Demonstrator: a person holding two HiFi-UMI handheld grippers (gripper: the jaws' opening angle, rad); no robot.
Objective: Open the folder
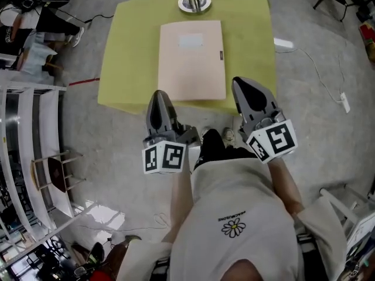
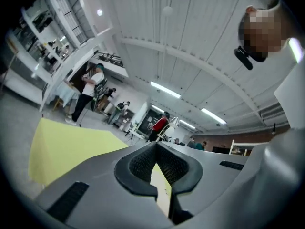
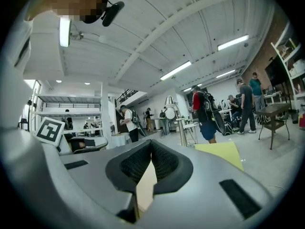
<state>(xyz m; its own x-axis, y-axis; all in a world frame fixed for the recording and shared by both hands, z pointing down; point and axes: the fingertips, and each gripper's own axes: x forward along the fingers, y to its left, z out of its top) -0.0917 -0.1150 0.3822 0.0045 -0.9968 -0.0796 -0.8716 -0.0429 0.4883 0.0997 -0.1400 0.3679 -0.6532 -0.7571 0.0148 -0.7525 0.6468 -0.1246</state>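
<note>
**Yellow-green desk, closed folder, both grippers short of it**

Yellow-green cloth covers the desk (image 1: 129, 57), and the folder (image 1: 192, 63) lies flat and closed on it. The folder is ahead of both sets of fingertips, in the lane between them. A lamp base (image 1: 194, 2) stands beyond its far edge. The left gripper (image 1: 159, 95) and the right gripper (image 1: 245, 84) are held level near the desk's near edge, apart from the folder.

The folder is pale pink with a white label (image 1: 191, 40) and a small dark tab (image 1: 221, 55) on the edge nearer the right gripper. It looks thin, light and bendy, probably card or plastic. Lying flush, it offers little lip to pinch and would likely slide if nudged. The tab edge seems the free side, so that is the likely place to lift, with the other gripper perhaps steadying the spine side.

Only the head view shows the whole folder, its tab and the gap to it. The gripper views look out across the room, catching people and slivers of desk. They alone show the fingers closely: the left fingers (image 2: 140, 163) and right fingers (image 3: 167, 163) are clenched together, with nothing held.
</note>
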